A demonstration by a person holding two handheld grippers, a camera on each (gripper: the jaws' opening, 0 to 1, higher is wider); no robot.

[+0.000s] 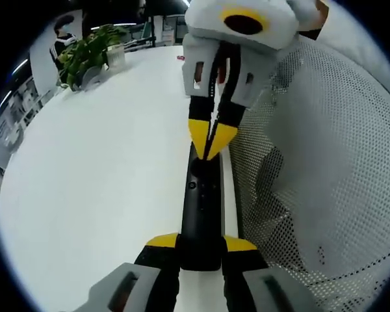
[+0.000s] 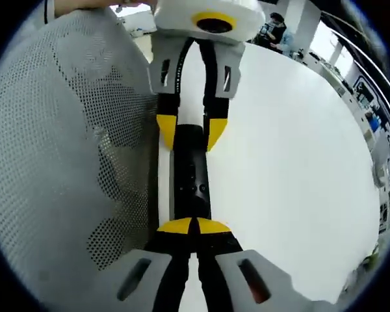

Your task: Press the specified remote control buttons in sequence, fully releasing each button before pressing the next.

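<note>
Left gripper view: the black remote control [image 1: 201, 214] lies at lower centre on the white table [image 1: 84, 182], beside a white mesh basket [image 1: 325, 162] on the right. It is clamped at its near end between the jaws of the left gripper [image 1: 201, 244], which are parted only by its width. The right gripper [image 1: 211, 140], jaws closed to a point, touches its far end. A slip off the button or a neighbouring press is judged possible.
</note>
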